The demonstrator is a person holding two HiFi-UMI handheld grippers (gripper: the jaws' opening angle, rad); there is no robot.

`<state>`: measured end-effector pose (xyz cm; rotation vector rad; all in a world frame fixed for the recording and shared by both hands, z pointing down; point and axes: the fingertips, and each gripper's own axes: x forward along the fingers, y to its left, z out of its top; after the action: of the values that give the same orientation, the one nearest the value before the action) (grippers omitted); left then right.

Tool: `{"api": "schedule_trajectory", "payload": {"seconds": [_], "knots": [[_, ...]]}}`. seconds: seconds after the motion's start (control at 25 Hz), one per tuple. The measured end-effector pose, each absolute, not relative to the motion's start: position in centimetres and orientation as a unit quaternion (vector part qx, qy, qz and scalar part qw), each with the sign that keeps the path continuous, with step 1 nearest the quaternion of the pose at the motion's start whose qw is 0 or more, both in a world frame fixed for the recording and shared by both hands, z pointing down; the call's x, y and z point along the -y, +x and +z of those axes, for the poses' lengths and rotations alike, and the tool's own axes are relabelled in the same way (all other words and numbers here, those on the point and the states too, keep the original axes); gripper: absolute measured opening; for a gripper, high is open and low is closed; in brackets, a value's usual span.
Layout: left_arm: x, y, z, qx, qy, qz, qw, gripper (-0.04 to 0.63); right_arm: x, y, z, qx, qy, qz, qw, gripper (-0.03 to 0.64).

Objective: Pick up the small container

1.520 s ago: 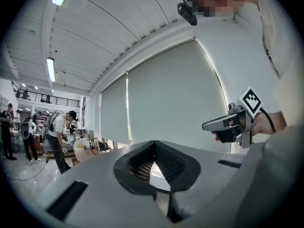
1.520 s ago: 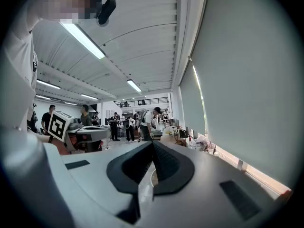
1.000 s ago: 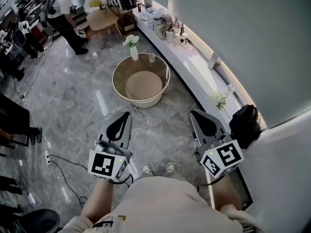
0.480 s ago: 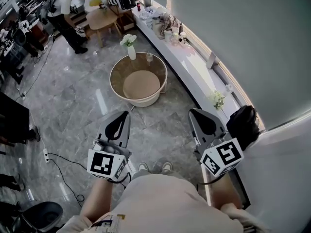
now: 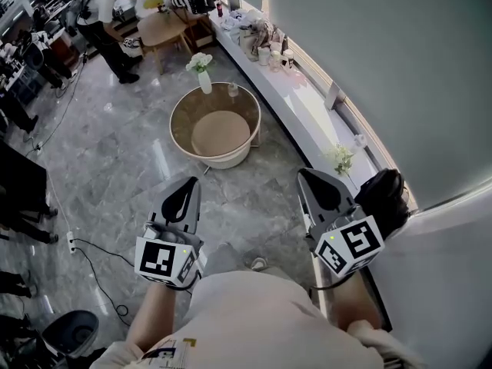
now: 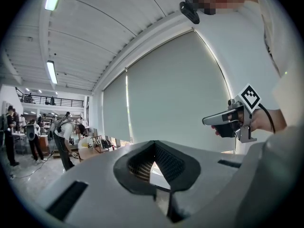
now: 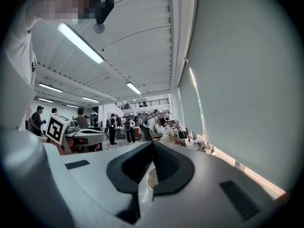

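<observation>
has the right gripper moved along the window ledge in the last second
Yes, slightly: the right gripper has edged forward along the white ledge, its tip now nearer the small plant.

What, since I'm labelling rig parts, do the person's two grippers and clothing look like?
The left gripper and right gripper are grey wedges with black-lined jaws tapering to a point. Each carries a white cube with black square markers, and a black cable trails from the right one. The person wears a light top.
</observation>
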<state>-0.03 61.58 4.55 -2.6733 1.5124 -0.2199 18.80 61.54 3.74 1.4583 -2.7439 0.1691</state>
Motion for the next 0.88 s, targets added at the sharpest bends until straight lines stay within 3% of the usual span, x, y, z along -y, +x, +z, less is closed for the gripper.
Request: {"api": "schedule_trajectory", "payload": {"seconds": [0.52, 0.88], "knots": [[-57.5, 2.3, 6.4, -0.483, -0.872, -0.060, 0.048, 0.006, -58.6, 20.8, 6.3, 0.879, 0.474, 0.046, 0.015, 0.006], [-51.5, 0.1, 8.2, -0.489, -0.869, -0.057, 0.044, 0.006, -52.3, 19.2, 7.9, 0.879, 0.475, 0.042, 0.022, 0.006]]}}
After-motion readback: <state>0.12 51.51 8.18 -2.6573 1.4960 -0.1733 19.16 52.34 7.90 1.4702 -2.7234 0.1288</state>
